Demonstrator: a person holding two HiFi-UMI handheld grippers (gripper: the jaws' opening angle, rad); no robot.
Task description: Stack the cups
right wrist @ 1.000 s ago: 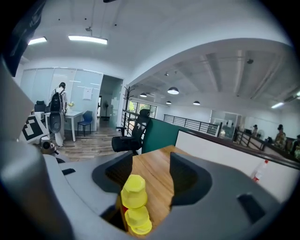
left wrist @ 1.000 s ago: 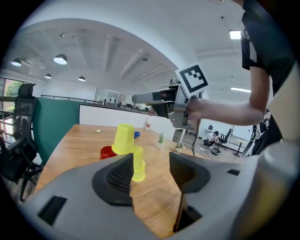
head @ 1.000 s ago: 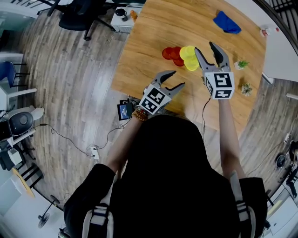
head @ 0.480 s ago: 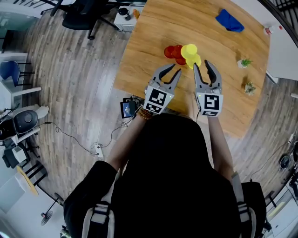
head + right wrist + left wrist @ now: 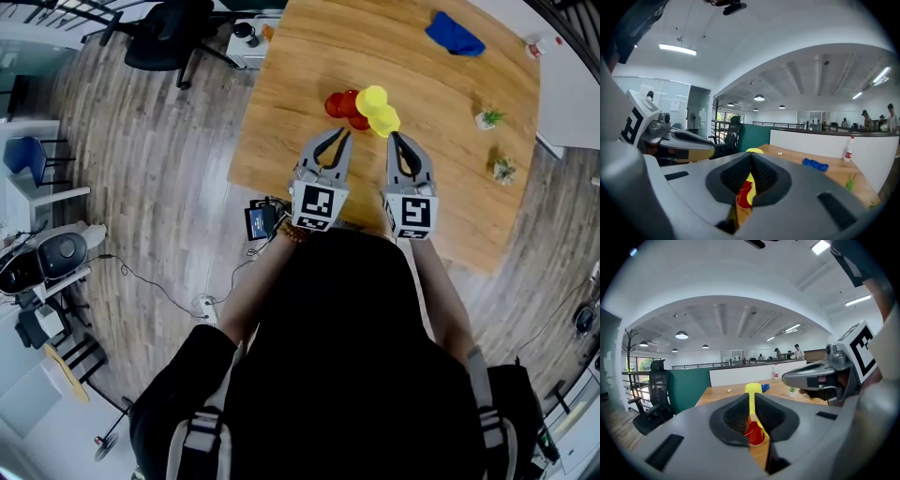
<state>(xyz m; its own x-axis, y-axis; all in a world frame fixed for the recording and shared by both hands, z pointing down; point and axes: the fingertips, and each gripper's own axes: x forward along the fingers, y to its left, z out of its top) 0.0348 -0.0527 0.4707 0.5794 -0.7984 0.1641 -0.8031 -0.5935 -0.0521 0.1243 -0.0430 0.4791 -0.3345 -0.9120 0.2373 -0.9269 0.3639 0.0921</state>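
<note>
Red cups (image 5: 342, 103) lie clustered on the wooden table (image 5: 300, 56), with two yellow cups (image 5: 372, 96) (image 5: 384, 120) right beside them. Both grippers hover side by side just short of the cups, touching none. My left gripper (image 5: 339, 136) points at the red cups; its jaws are closing to a narrow slit with nothing between them. Through that slit in the left gripper view (image 5: 751, 397) show a yellow cup (image 5: 753, 388) and a red cup (image 5: 754, 433). My right gripper (image 5: 394, 139) is shut and empty; past its tips (image 5: 751, 157) I see a red cup (image 5: 744, 194).
A blue cloth (image 5: 455, 34) lies at the table's far side, and two small plants (image 5: 488, 118) (image 5: 503, 169) stand at the right. A white bottle (image 5: 849, 149) stands far off. An office chair (image 5: 169, 37) is left of the table, and a small device (image 5: 259, 221) by its near corner.
Both grippers drew back toward the table's near edge and came side by side. Their jaws went from wide apart to nearly together; the right one left the yellow cups.
</note>
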